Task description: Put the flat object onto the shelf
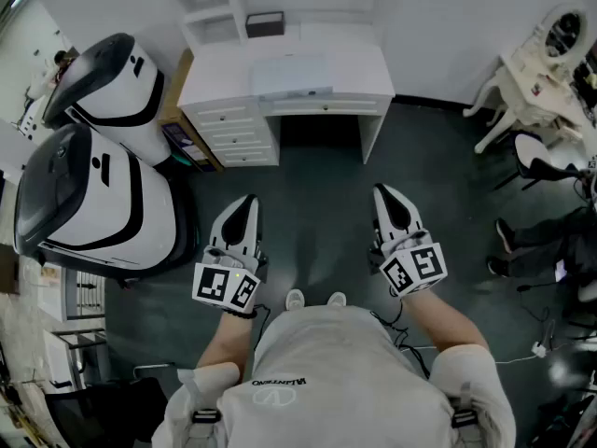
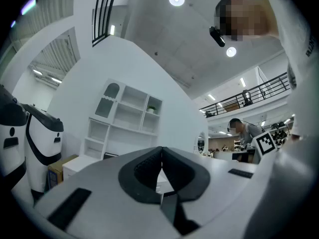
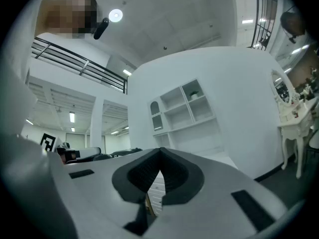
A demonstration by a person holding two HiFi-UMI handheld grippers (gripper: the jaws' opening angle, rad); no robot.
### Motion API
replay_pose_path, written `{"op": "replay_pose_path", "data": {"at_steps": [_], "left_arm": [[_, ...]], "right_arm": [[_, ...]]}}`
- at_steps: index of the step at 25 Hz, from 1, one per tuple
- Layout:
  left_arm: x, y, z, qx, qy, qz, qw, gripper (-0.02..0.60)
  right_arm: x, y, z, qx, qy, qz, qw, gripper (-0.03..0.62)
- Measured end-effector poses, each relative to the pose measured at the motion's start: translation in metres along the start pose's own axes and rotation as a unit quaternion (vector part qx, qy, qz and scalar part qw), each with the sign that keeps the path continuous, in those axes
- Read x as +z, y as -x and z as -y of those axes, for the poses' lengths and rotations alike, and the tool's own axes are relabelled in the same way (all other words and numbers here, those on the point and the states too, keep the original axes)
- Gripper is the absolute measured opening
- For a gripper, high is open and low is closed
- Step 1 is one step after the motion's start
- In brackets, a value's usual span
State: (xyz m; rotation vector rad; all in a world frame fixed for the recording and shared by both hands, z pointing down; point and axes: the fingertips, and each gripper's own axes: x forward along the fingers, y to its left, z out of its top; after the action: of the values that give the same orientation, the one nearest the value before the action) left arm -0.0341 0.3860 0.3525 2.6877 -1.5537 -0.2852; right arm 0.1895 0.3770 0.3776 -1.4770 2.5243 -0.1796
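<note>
Grippers were both shut tight with nothing in them, that's the short version. The left gripper (image 1: 244, 203) had its dark pads pressed flat against each other, and so did the right gripper (image 1: 391, 196); each gripper view showed only a thin seam where the two jaws met. The person held them out side by side at about waist height over the dark floor (image 1: 317, 203), well apart from each other, both aimed roughly level toward the furniture ahead.

The flat object (image 1: 291, 75) was a pale grey rectangle lying on top of the white desk (image 1: 219, 68), near the front edge and about over the knee gap. Neither gripper was anywhere near it; there was a good stretch of floor between the jaws and the desk. The shelf (image 1: 213, 6), a white unit with open compartments, stood on the back left of the desk against the wall. A small dark boxy thing (image 1: 265, 23) sat on the desk just right of it; couldn't tell what it was.

The desk's drawers (image 1: 238, 131) were on its left side. A cardboard box (image 1: 177, 87) was wedged between the desk and two big white-and-black machines (image 1: 93, 175) on the left. Off to the right were a white ornate chair (image 1: 522, 82) and somebody's legs (image 1: 541, 236).
</note>
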Motion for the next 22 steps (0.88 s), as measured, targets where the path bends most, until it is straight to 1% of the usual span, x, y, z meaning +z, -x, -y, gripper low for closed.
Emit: {"op": "replay_pose_path", "data": {"at_steps": [6, 11, 13, 16, 18, 22], "left_arm": [[-0.002, -0.009, 0.009, 0.001, -0.001, -0.006, 1.0000, 0.005], [-0.004, -0.012, 0.012, 0.017, -0.006, -0.006, 0.9998, 0.005], [-0.008, -0.016, 0.012, 0.022, 0.000, -0.007, 0.9997, 0.005], [-0.015, -0.021, 0.014, 0.021, 0.005, -0.013, 0.9997, 0.005], [-0.018, -0.026, 0.009, 0.020, 0.005, -0.015, 0.9997, 0.005], [-0.028, -0.041, -0.015, 0.019, 0.018, -0.015, 0.9995, 0.005]], "right_arm": [[-0.002, 0.002, 0.013, 0.005, -0.014, -0.006, 1.000, 0.008], [-0.009, 0.001, 0.023, 0.022, -0.027, -0.016, 0.999, 0.009], [-0.016, -0.002, 0.033, 0.018, -0.037, -0.023, 0.999, 0.009], [-0.027, -0.011, 0.041, 0.014, -0.052, -0.034, 0.998, 0.009], [-0.031, -0.023, 0.042, 0.014, -0.052, -0.038, 0.998, 0.009], [-0.042, -0.055, 0.042, 0.013, -0.056, -0.041, 0.997, 0.009]]}}
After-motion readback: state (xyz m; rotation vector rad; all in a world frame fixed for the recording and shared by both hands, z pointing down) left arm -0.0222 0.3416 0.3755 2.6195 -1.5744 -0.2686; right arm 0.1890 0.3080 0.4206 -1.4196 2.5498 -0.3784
